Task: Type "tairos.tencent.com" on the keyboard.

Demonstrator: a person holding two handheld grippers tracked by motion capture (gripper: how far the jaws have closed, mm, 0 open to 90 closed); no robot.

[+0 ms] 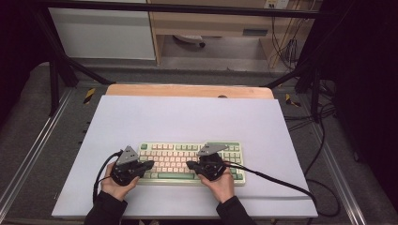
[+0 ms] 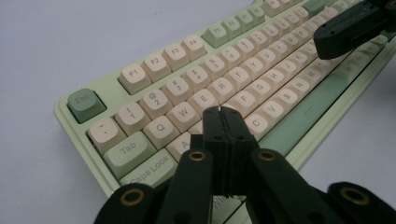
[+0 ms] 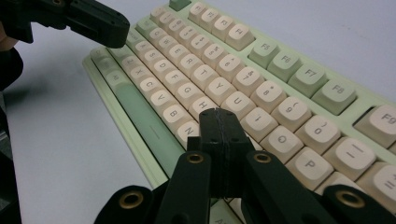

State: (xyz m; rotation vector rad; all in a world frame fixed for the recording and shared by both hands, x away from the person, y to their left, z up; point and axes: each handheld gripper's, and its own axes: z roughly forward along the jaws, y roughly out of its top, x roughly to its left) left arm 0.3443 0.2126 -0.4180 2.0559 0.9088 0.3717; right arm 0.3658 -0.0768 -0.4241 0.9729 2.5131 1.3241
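Observation:
A pale green keyboard with cream and green keys lies on the white table top near the front edge. My left gripper hovers over its left half, jaws pressed together with nothing between them; in the left gripper view the closed tips sit above the keyboard around the S and D keys. My right gripper is over the middle of the keyboard, also shut and empty; its tips rest above the keyboard near the H and J keys. The two grippers point toward each other.
The white sheet covers a wooden table and stretches bare behind the keyboard. A black cable trails right from the right gripper. Dark frame bars flank the table; a desk stands beyond.

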